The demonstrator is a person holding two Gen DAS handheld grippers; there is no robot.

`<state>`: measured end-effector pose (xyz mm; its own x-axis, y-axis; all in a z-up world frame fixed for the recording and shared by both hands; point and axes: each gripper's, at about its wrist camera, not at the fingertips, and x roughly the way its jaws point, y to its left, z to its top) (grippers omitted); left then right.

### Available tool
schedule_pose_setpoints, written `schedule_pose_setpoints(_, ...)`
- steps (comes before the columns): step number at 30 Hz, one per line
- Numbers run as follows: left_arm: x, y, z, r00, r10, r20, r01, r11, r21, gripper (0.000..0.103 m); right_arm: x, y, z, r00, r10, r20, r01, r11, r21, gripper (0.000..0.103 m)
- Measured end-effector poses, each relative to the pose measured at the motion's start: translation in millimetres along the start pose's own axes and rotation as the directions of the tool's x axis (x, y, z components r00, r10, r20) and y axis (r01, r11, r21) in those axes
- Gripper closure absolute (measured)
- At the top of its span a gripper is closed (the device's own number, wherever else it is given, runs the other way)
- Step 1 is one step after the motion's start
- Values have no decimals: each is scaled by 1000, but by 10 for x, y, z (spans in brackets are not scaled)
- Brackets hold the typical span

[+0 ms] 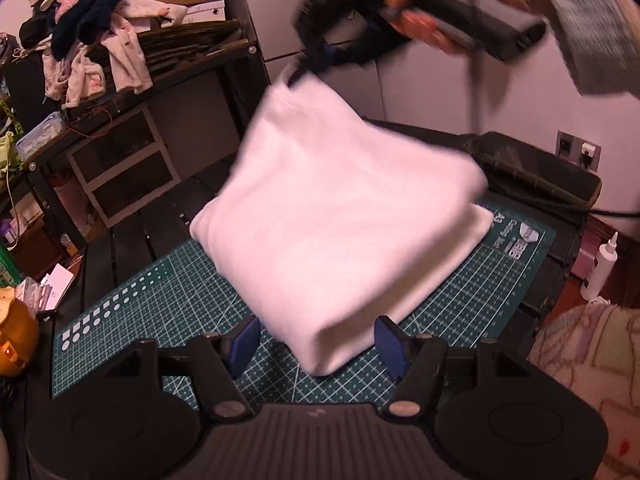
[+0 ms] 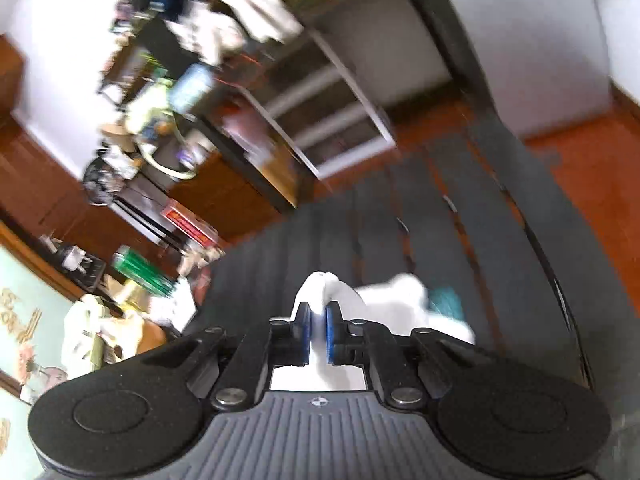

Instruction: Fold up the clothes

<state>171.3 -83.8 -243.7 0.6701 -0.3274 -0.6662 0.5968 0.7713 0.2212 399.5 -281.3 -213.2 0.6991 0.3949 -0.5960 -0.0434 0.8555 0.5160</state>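
Pinching a far corner of the white cloth [image 1: 340, 236], the right gripper [image 2: 318, 336] holds it raised above the cutting mat [image 1: 172, 300] on the bench while the left gripper [image 1: 316, 344] waits wide at its near corner, leaving the fold seemingly half done.

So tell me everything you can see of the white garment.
The white garment is a plain, soft-looking cloth folded into a thick, roughly square bundle. Its far corner is pinched and lifted in the shut jaws of the right gripper, so the bundle hangs tilted. A lower layer at the right looks to lie on the green cutting mat. Its near corner sits between the open jaws of the left gripper, which do not press it. It is motion-blurred; no print shows.
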Motion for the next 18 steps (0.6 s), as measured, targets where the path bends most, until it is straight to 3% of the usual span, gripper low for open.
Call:
schedule_pose_setpoints(3,50,-17,5,1000,-13,-15,13,1000,10,41,275,-269,7,984,-152,-97,157,987,41,96)
schedule_pose_setpoints(5,41,-12,-1,1000,-17,-14,17,1000,11,41,384,-545,-101,972,-185,-144,203,972,119,93)
schedule_pose_setpoints(6,37,-9,-4,1000,-19,-13,19,1000,11,41,370,-658,-149,977,-161,-141,185,967,174,89)
schedule_pose_setpoints(8,6,0,-12,1000,-19,-10,19,1000,11,41,327,-812,-215,984,-129,-124,157,954,255,71)
schedule_pose_setpoints(9,-6,4,-15,1000,-18,-7,18,1000,12,41,212,-908,-262,991,-108,-78,127,941,312,70)
schedule_pose_setpoints(12,-53,10,-12,1000,-10,8,10,1000,23,41,-58,-982,-384,998,-53,-41,64,942,330,69)
schedule_pose_setpoints(15,-88,-20,25,999,2,33,-4,998,60,41,-273,-923,-649,989,72,-127,-31,954,299,69)
schedule_pose_setpoints(18,-100,-51,46,999,18,47,-22,995,93,41,-556,-815,-954,978,101,-181,-61,975,216,68)
